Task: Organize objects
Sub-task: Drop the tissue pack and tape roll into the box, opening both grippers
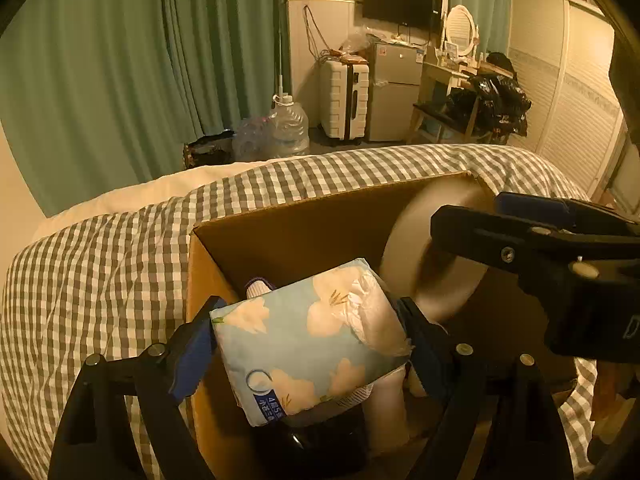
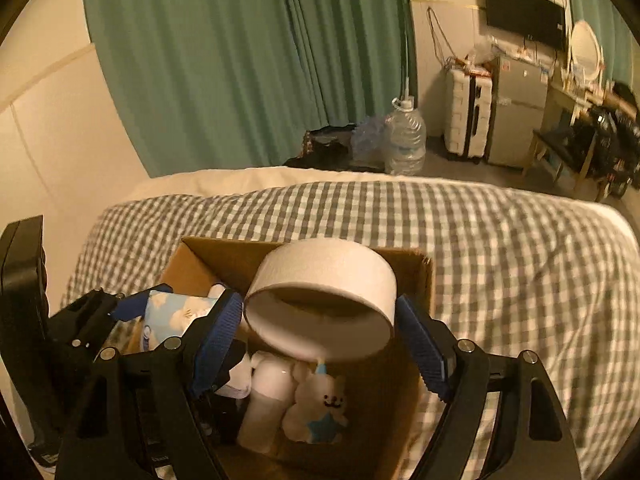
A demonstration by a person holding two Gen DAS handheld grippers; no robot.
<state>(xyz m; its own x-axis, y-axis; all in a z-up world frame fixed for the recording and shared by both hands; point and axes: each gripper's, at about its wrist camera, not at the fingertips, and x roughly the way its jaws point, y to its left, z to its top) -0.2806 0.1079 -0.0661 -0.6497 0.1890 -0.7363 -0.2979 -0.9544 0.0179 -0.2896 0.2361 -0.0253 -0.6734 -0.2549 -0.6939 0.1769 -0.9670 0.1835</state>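
A cardboard box (image 1: 280, 232) stands open on a checked bed cover, also in the right wrist view (image 2: 424, 276). My left gripper (image 1: 308, 340) is shut on a light blue flowered tissue pack (image 1: 308, 336) and holds it over the box's left side; the pack also shows in the right wrist view (image 2: 176, 312). My right gripper (image 2: 320, 320) is shut on a wide white tape roll (image 2: 324, 292) above the box; the roll also shows in the left wrist view (image 1: 428, 248). Inside lie a white bottle (image 2: 268, 404) and a small white plush bear (image 2: 324, 408).
The grey-and-white checked bed cover (image 2: 500, 264) spreads around the box. Behind the bed are green curtains (image 1: 120, 60), a large water bottle (image 1: 290, 128), a white suitcase (image 1: 344, 100), a small fridge (image 1: 394, 92) and a dressing table (image 1: 448, 68).
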